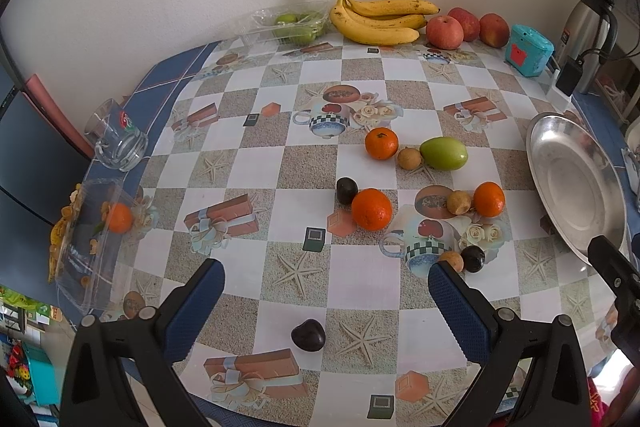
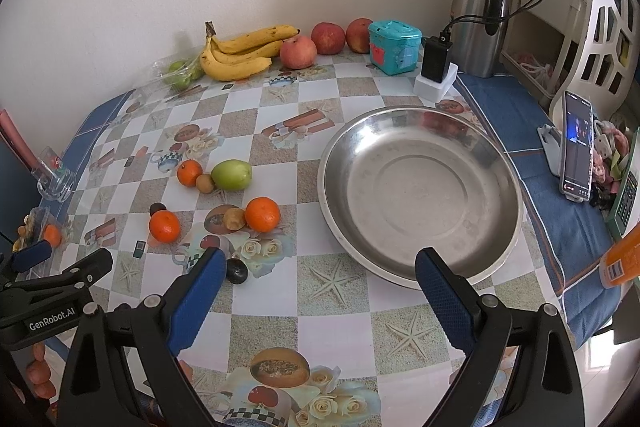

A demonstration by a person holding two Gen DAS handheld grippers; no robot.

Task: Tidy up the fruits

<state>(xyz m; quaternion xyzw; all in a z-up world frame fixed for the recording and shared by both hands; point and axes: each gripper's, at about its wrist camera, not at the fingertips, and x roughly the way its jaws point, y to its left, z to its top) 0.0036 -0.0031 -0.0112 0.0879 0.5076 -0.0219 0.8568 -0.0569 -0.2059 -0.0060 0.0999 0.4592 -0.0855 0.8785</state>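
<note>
Loose fruit lies mid-table: three oranges, one point(image 1: 371, 209) point(image 2: 164, 225) nearest, a green mango point(image 1: 443, 153) point(image 2: 231, 175), small brown fruits point(image 1: 409, 158) and dark ones point(image 1: 308, 335) point(image 2: 237, 271). An empty steel dish point(image 2: 420, 195) point(image 1: 576, 187) sits to the right. My left gripper point(image 1: 326, 279) is open and empty above the near table, the dark fruit between its fingers. My right gripper point(image 2: 318, 267) is open and empty, in front of the dish's near rim.
Bananas point(image 1: 380, 17), apples point(image 1: 445, 32) and a tray of green fruit point(image 1: 296, 25) line the back wall. A teal box point(image 2: 394, 47), thermos point(image 2: 480, 15), charger and phone point(image 2: 576, 147) stand right. A glass point(image 1: 116, 139) and a plastic box point(image 1: 92, 239) sit left.
</note>
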